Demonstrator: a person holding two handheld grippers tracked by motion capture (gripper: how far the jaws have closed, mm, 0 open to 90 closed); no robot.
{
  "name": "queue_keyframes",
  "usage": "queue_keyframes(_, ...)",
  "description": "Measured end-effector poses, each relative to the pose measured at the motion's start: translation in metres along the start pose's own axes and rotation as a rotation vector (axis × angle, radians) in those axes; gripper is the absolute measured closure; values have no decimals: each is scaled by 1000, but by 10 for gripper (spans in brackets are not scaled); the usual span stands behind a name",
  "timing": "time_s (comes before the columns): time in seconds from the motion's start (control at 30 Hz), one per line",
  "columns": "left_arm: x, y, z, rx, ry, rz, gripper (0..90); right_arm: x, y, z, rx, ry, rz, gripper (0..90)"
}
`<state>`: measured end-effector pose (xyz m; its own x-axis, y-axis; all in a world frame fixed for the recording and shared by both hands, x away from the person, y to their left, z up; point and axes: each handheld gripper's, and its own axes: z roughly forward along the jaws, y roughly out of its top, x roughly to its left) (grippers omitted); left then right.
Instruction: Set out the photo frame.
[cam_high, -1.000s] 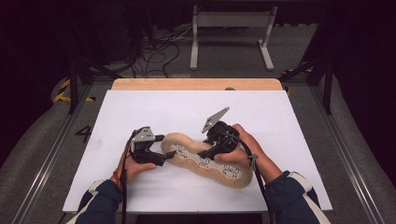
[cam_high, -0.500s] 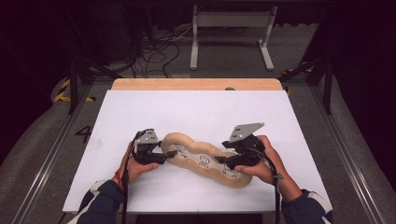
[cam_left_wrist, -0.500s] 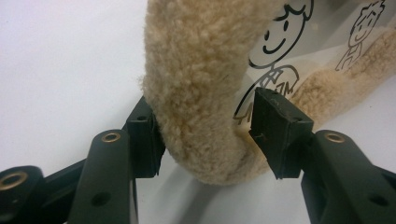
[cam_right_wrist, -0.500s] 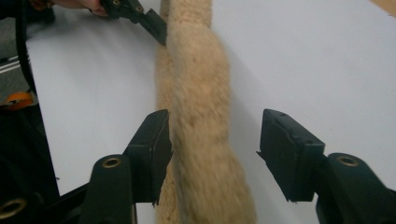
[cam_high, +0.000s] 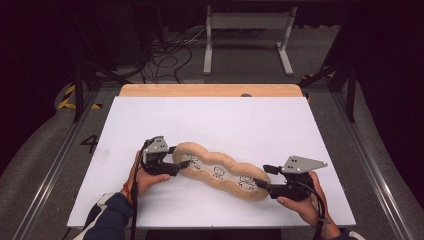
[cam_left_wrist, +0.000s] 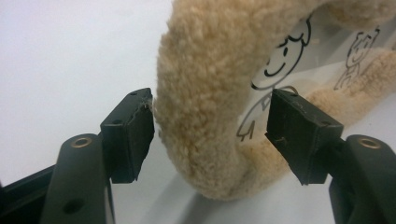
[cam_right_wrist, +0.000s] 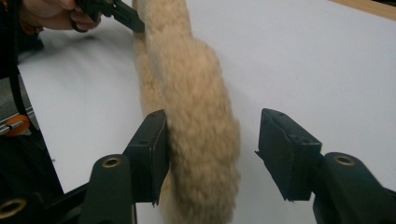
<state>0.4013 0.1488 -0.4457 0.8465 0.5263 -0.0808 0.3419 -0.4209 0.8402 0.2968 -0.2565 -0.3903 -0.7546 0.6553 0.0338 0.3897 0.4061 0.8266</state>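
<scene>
At the near edge of the white worktop (cam_high: 300, 130), a person's two forearms are entering the high view, each hand holding a claw against one end of a long, tan, fleecy pouch (cam_high: 220, 171) that is lying diagonally across the near half of the surface. The right claw (cam_high: 261, 182) is meeting the pouch's nearer, right-hand end; in the right gripper view this claw (cam_right_wrist: 211, 154) is standing released, its left jaw touching the fleece (cam_right_wrist: 196, 121) while the right jaw is standing apart from it with bare worktop (cam_right_wrist: 303, 60) showing in the gap. The right hand (cam_high: 305, 205) is gripping the tool beneath its grey three-cornered plate (cam_high: 302, 163). Farther left, the left claw (cam_high: 181, 165) is reaching the pouch's other end; in the left gripper view this claw (cam_left_wrist: 210, 130) is also spread open, straddling the fleecy rim (cam_left_wrist: 201, 93), with the left jaw just touching the fleece and the right jaw lying over the clear panel bearing line-drawn cartoon figures (cam_left_wrist: 280, 60). The left hand (cam_high: 147, 177) is emerging from a dark sleeve (cam_high: 110, 220). Beyond the white sheet, a strip of bare wood (cam_high: 210, 90) is edging the worktop, and farther still, a white metal stand (cam_high: 247, 35) and tangled cables (cam_high: 165, 50) are resting on the grey floor.
</scene>
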Motion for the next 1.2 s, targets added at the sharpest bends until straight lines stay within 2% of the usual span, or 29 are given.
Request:
queue_keyframes(0.03, 0, 2, 1, 11, 9, 19, 334, 0, -3, -1, -7, 4, 9, 469)
queue_keyframes(0.1, -1, 3, 4, 16, -17, 27, 362, 2, -13, -3, -33, -2, 41, 511)
queue_keyframes(0.17, -5, 5, 7, 23, -12, 39, 361, 4, -19, -1, -52, -2, 65, 548)
queue_keyframes(0.3, -3, 6, 7, 19, -19, 39, 361, 6, -26, 1, -73, -13, 84, 591)
queue_keyframes(0.33, -3, 7, 6, 18, -14, 47, 362, 8, -26, 1, -79, -23, 78, 607)
queue_keyframes(0.47, 0, 9, 2, -20, -5, 31, 334, 9, -28, 3, -85, -25, 88, 617)
queue_keyframes(0.53, -1, 9, 1, -29, -16, 21, 373, 8, -29, 4, -96, -30, 91, 622)
queue_keyframes(0.6, -2, 9, 0, -17, -11, 38, 409, 8, -29, 5, -95, -33, 91, 624)
queue_keyframes(0.9, -5, 6, -8, 7, 8, 51, 494, 6, -28, 8, -98, -69, 84, 638)
queue_keyframes(0.97, -7, 5, -11, 15, 20, 65, 512, 6, -28, 8, -98, -80, 76, 640)
queue_keyframes(1.2, -13, 0, -18, 28, 44, 76, 558, 1, -25, 13, -92, -96, 54, 645)
